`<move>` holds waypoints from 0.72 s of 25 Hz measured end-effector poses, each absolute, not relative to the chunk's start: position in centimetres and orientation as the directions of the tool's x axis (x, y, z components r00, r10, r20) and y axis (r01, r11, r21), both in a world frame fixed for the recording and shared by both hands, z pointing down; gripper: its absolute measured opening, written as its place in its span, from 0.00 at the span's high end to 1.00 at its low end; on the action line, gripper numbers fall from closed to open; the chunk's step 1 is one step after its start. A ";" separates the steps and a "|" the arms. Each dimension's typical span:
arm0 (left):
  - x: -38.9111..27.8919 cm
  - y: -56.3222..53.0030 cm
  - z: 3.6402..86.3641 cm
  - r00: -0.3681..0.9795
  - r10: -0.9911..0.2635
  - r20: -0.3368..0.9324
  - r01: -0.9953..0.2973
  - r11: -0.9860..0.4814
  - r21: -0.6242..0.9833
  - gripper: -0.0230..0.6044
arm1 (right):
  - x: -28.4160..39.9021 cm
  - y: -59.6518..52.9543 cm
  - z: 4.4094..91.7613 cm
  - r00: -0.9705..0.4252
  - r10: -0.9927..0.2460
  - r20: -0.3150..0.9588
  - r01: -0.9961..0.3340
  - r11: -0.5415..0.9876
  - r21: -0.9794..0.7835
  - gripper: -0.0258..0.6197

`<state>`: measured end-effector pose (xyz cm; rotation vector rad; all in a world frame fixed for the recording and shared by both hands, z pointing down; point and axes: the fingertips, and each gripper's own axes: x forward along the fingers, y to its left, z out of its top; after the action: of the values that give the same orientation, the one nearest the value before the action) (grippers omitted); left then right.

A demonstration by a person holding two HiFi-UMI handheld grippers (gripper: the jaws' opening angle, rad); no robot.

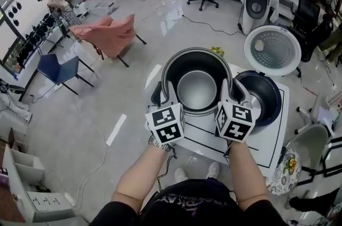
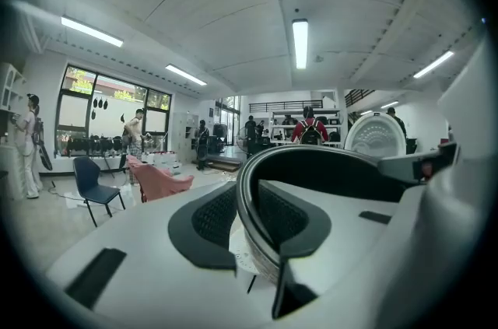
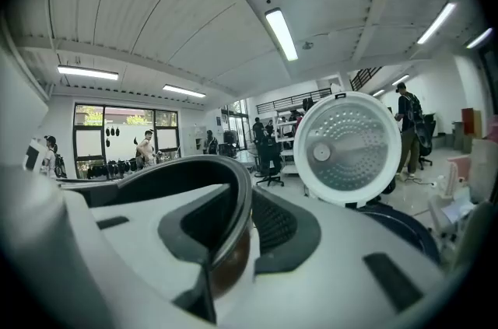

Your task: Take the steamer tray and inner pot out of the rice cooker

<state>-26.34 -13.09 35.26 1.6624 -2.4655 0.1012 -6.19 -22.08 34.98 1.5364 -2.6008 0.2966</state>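
The white table (image 1: pixel 267 139) fills the lower right of the head view. On it, right of centre, stands the rice cooker (image 1: pixel 278 96), with its round perforated lid (image 1: pixel 272 50) swung up and back, probably so that the dark cavity is open from above.

The inner pot (image 1: pixel 176 67) is out of that cavity. It sits at frame centre, just left of the cooker, over the table's upper-left edge, and it looks level.

The left gripper (image 1: pixel 160 94) is clamped on the pot's left rim and the right gripper (image 1: pixel 238 92) on the opposite side. Each gripper view shows the thin dark rim running between the ribbed pads, one pad inside the wall and one outside, with the jaws closed down to the width of the rim. Taking opposite points of the rim probably keeps the pot balanced, since the smooth wall gives nothing else to hold.

- **Steamer tray:** I cannot pick it out in any view. The pale disc inside the pot may only be the pot's bare bottom.
- **Pot's underside:** it is hidden, so I cannot tell whether the pot rests on the table or hangs above it.
- **Cooker:** the right gripper and its marker cube cover the near-left side, and the frame cuts off the table's lower corner.
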 end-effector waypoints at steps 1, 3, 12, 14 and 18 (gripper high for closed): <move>-27.0 -12.7 35.7 -0.375 -0.909 0.183 -0.921 0.387 0.035 0.82 | -6.9 -21.9 35.4 -0.493 -0.848 0.196 -0.870 0.479 -0.116 0.82; -28.4 -12.0 36.7 -0.389 -0.899 0.201 -0.915 0.403 0.032 0.82 | -8.5 -21.5 36.4 -0.511 -0.834 0.208 -0.859 0.496 -0.124 0.82; -31.8 -10.8 42.0 -0.401 -0.871 0.283 -0.904 0.427 0.034 0.82 | -12.1 -20.8 41.6 -0.530 -0.797 0.291 -0.848 0.510 -0.147 0.82; -32.1 -10.8 43.1 -0.395 -0.866 0.305 -0.905 0.425 0.033 0.82 | -12.3 -20.7 42.7 -0.523 -0.793 0.313 -0.851 0.503 -0.147 0.82; -32.3 -11.0 45.3 -0.382 -0.859 0.341 -0.908 0.417 0.033 0.82 | -12.4 -20.7 44.9 -0.509 -0.786 0.352 -0.859 0.489 -0.151 0.82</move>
<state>-32.27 -11.00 45.28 1.5303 -2.3709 0.2290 -12.42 -20.68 44.93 1.4069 -2.5000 0.4537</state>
